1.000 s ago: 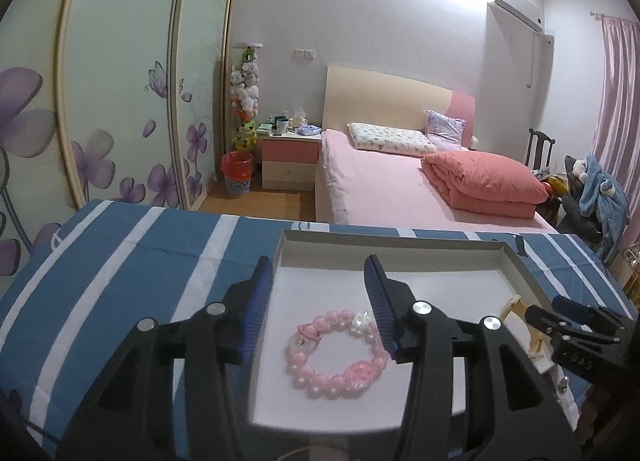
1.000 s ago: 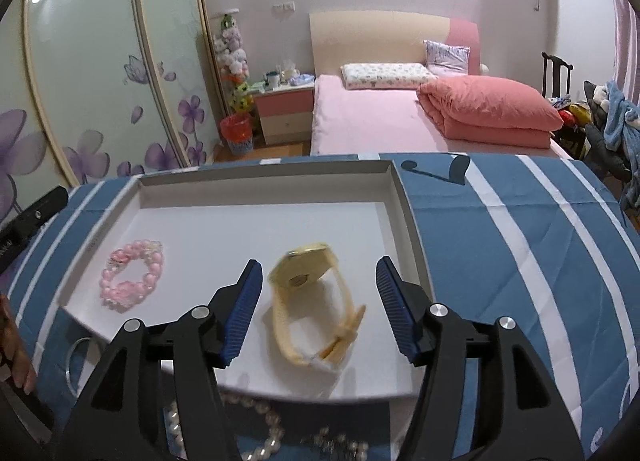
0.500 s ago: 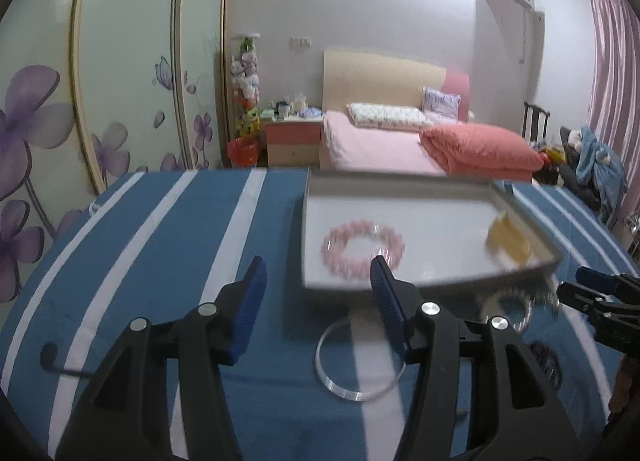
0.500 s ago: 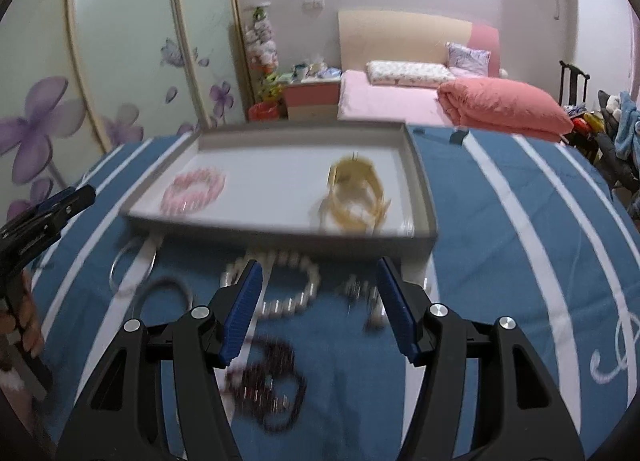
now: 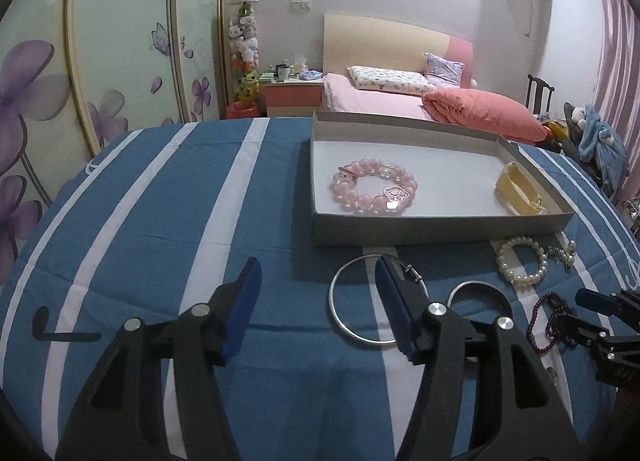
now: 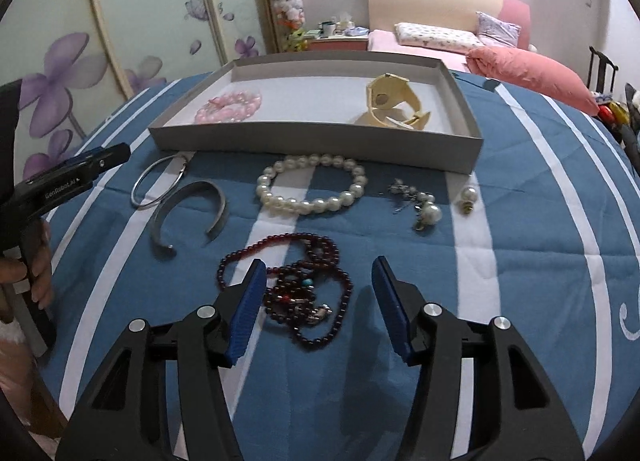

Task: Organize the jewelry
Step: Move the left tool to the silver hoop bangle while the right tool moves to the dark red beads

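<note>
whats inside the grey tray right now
Two things: a pink bead bracelet toward the left and a yellow watch toward the right. The tray front wall hides a strip of its floor.

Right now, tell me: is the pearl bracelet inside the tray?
No, the pearl bracelet lies on the striped cloth just outside the tray.

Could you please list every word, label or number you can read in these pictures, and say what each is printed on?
"GenRobot.AI": white print on the side of the left gripper, seen from the right wrist view.
Light print on the right gripper's body, in the left wrist view: too small and blurred to read.
Nothing else is legible.
</note>
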The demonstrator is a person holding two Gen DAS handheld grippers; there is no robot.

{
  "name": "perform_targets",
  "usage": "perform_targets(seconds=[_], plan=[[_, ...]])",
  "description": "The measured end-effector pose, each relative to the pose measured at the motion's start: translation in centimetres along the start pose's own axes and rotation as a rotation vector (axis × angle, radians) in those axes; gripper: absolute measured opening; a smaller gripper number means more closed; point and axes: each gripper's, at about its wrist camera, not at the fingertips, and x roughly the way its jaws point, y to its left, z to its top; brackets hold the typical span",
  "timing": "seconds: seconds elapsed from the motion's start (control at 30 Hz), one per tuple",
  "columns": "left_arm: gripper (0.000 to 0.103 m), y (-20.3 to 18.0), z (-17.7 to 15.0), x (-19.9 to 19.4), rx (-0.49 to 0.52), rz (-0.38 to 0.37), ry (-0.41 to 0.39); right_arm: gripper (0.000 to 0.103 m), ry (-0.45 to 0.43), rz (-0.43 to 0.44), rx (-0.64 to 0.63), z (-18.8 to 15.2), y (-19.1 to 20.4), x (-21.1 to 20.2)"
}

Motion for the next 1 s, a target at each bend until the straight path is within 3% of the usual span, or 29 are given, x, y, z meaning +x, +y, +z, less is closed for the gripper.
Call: perform_targets(seconds=[0.27, 0.47, 0.53, 0.63, 1.0], plan=[[0.067, -0.7, -0.1, 0.7, 0.038, -0.011, 0.043, 0.056, 0.024, 0.0, -0.007, -0.1, 0.4, 0.4], [0.067, -1.3, -0.1, 2.9, 0.071, 0.008, 0.141, 0.056, 0.024, 0.001, -0.003, -0.1, 0.2, 0.4], [0.067, -1.6, -0.1, 2.9, 0.08, -0.008, 0.139, 0.056, 0.023, 0.003, 0.002, -0.1, 0.1, 0.4], [0.076, -2.6, 0.0, 3.0, 0.115, -0.003, 0.136, 0.056, 0.024, 0.007, 0.008, 0.0, -0.1, 0.3], [0.082, -4.7, 0.5, 5.6, 0.142, 0.004, 0.207, 0.056, 0.022, 0.009, 0.015, 0.0, -0.2, 0.2]])
